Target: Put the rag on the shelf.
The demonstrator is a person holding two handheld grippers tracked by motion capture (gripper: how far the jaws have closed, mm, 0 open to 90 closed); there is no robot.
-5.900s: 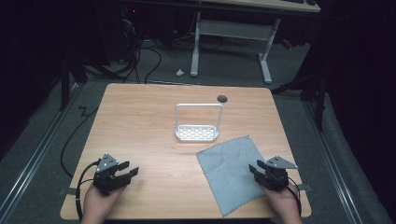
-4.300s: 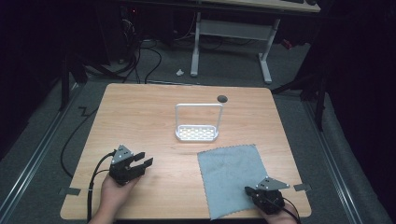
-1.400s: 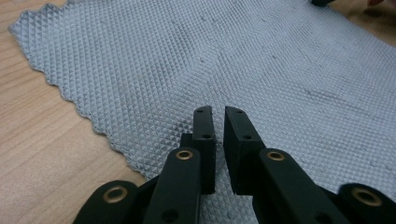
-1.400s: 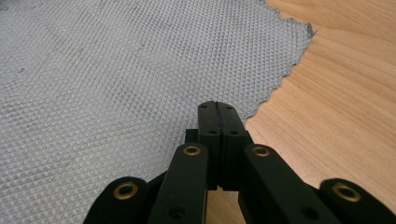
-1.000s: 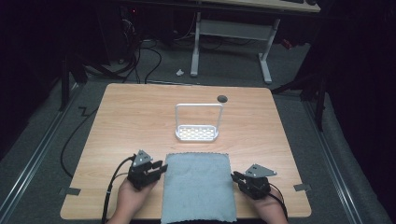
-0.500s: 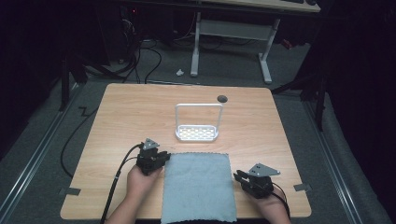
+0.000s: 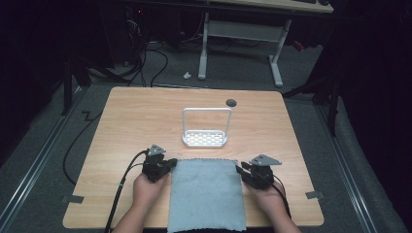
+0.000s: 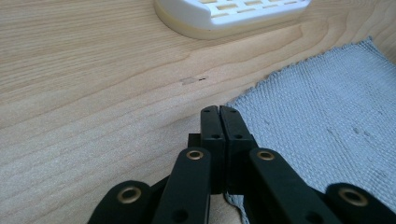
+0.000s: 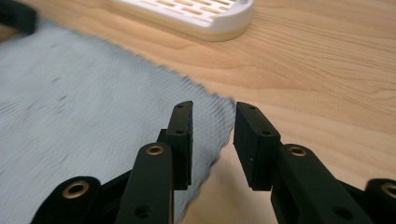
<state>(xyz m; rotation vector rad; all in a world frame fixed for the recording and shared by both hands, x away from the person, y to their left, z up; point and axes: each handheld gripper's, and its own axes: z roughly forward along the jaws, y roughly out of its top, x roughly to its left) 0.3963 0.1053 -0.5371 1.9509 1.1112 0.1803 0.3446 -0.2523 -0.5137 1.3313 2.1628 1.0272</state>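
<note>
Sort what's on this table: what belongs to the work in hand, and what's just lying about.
In use:
- grey cloth, spread flat at the near edge
- left gripper, shut at the cloth's far left corner
- right gripper, open at the far right corner

Lying about:
- white perforated rack with a hoop handle
- dark round hole in the wooden table

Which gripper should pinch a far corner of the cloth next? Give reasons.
Right. The right gripper has its fingers open astride the cloth corner; the left gripper has its fingers shut and would likely need reopening.
</note>
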